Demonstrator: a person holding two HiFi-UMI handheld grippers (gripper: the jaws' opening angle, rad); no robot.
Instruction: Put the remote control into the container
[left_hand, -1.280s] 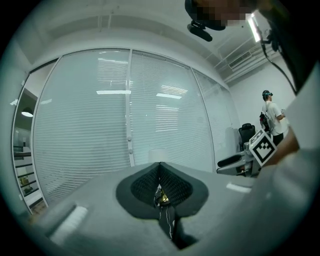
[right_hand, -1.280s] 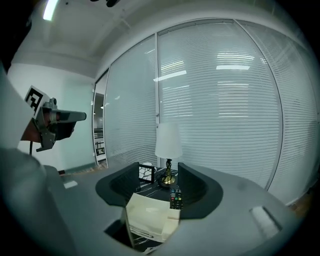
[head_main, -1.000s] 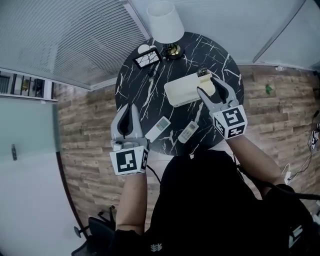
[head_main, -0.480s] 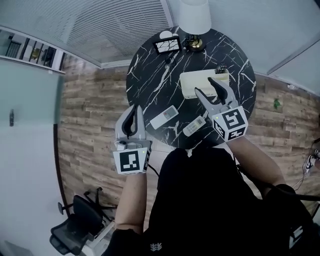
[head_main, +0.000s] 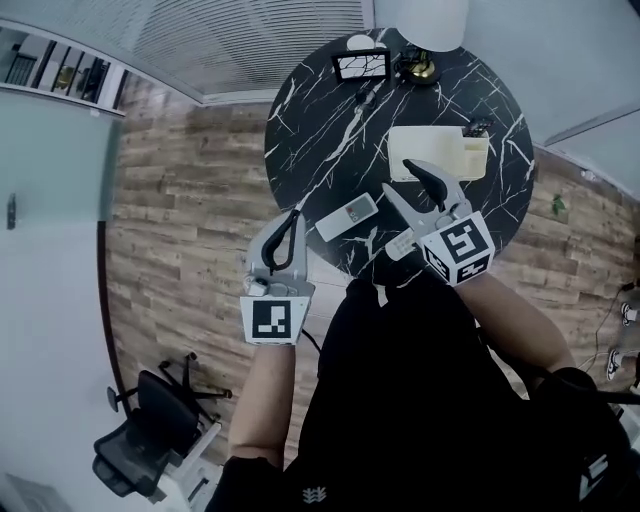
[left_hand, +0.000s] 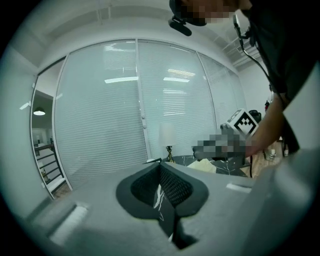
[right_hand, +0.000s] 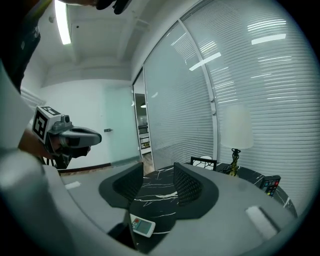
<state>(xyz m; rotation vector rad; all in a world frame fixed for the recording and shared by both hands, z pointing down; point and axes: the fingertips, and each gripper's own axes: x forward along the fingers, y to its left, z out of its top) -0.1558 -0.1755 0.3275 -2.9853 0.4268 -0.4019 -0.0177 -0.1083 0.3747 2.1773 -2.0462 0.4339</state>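
Wood-plank floor (head_main: 190, 220) all around, and at centre sits the round black marble table (head_main: 320, 120). A lamp (head_main: 420, 25) stands at its far edge, and the cream container (head_main: 425, 155) lies toward the right side. The left gripper (head_main: 288, 222) hangs at the table's near-left edge with its jaws pressed together and nothing in them. The right gripper (head_main: 402, 180) hovers just short of the container, jaws apart and just now narrowing, pads touching nothing. One white remote control (head_main: 347, 216) lies on the marble between the two grippers. A second white remote (right_hand: 141, 226) lies beneath the right gripper's gap, outside the container.
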